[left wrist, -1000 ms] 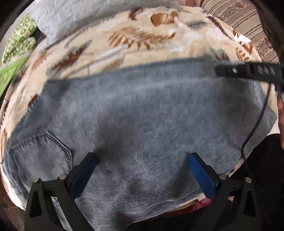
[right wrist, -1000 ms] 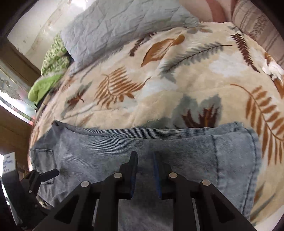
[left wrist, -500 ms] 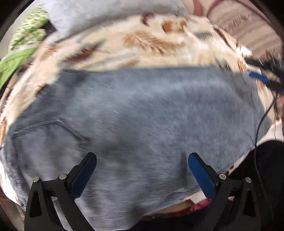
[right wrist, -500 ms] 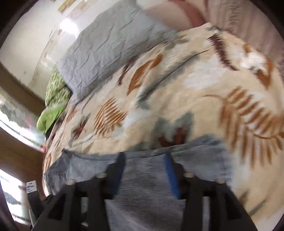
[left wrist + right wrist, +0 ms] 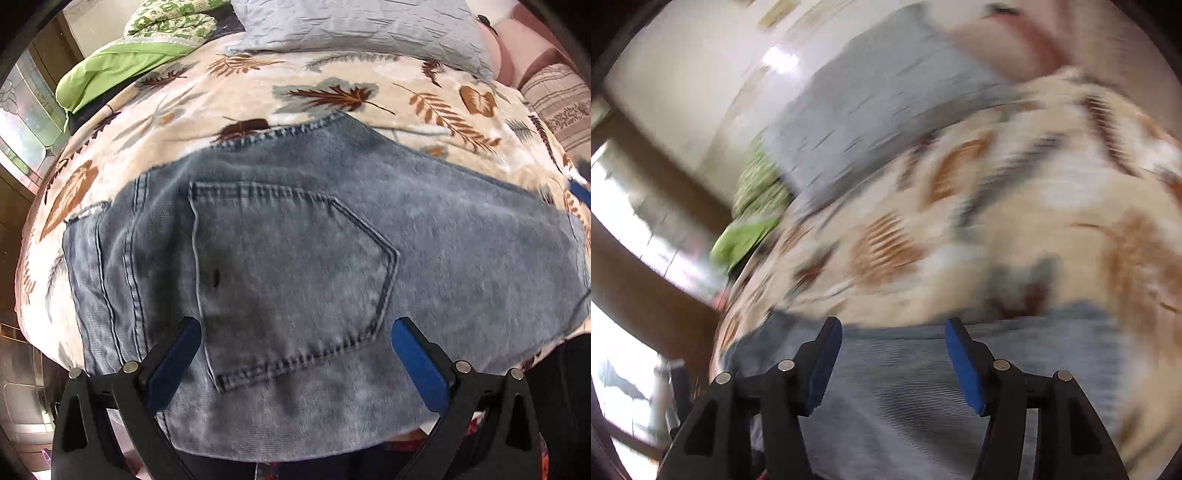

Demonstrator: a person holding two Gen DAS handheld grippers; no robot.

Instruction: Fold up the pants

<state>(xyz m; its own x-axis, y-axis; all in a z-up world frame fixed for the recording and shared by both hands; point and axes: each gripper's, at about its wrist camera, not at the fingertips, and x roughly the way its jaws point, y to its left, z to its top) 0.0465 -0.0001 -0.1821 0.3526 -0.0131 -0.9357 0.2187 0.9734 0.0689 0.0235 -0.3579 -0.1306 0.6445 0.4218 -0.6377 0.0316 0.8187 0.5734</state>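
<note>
While we look down along our left gripper (image 5: 295, 354), we see the pants (image 5: 314, 258) lying flat on the bed. They are blue-grey jeans, made of thick, faded cloth with fine ribs in it. A back pocket (image 5: 291, 280) faces up. It has five sides and comes to a point, and dark thread runs in rows around its edge. Two lines of stitching run down the seam beside it. The near edge of the jeans hangs a little over the side of the bed.

Our left gripper is spread wide, with nothing pinched in it. Its fingers (image 5: 173, 354) are black with flat blue pads, one on each side of the pocket.

Our right gripper (image 5: 892, 362) is letting go, its jaws opening. Jeans cloth shows in the gap, but the blue pads do not press on it. That view is very blurry.

Under the jeans is a soft, fuzzy blanket (image 5: 332, 96), cream with brown and grey leaves and feathers on it. Past it lies a grey pillow (image 5: 362, 29), crinkled and puffy. Next to that we see a green folded cloth (image 5: 122, 62), smooth on one side and patterned on the other.
</note>
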